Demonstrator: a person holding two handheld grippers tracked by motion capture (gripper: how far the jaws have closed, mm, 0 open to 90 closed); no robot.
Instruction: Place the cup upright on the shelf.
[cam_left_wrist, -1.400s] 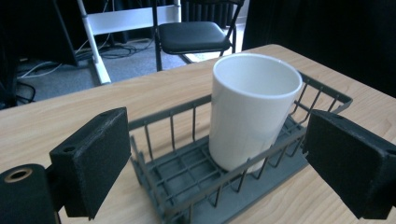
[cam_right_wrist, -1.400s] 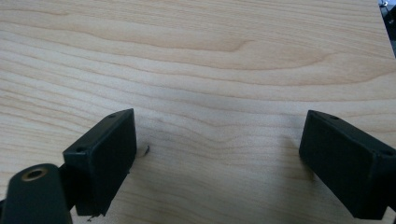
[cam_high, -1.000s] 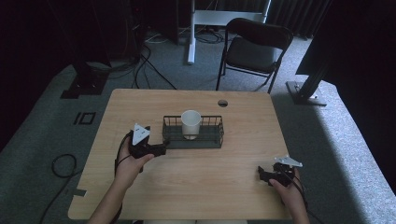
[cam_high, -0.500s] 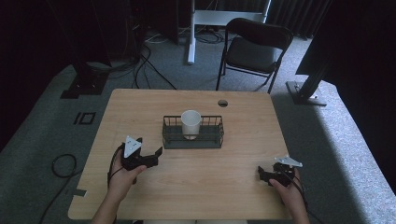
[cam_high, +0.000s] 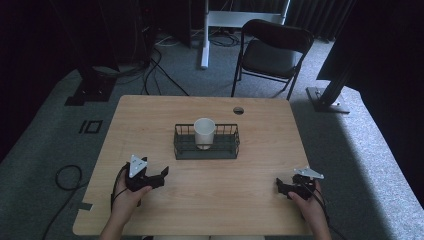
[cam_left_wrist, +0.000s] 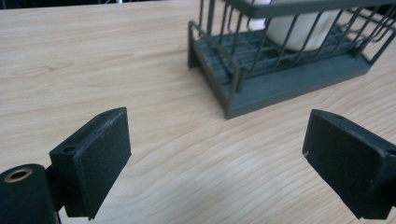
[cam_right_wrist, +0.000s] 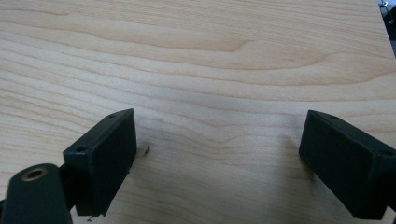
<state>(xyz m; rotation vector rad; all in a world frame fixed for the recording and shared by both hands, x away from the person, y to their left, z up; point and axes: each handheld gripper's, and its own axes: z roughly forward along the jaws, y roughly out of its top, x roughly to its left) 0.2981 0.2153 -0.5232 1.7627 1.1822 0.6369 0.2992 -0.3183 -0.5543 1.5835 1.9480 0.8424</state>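
Note:
A white cup (cam_high: 204, 133) stands upright in a dark wire basket (cam_high: 230, 149) at the table's middle; the left gripper view shows the same cup (cam_left_wrist: 299, 28) inside the basket (cam_left_wrist: 285, 84) at its upper right. My left gripper (cam_high: 161, 176) rests low over the table, front left of the basket and apart from it, its jaws open with only bare wood between them (cam_left_wrist: 215, 158). Near the front right edge, my right gripper (cam_high: 280, 187) sits open on the tabletop, with nothing between the jaws (cam_right_wrist: 217, 154).
The wooden table (cam_high: 250, 210) has a round cable hole (cam_high: 238, 110) at its back right. Behind the table stand a black folding chair (cam_high: 272, 52) and a white stand (cam_high: 205, 35). Cables (cam_high: 65, 175) lie on the grey carpet at left.
My left gripper has drawn back from the basket's left end toward the front left of the table and sunk lower. The right gripper has stayed where it was.

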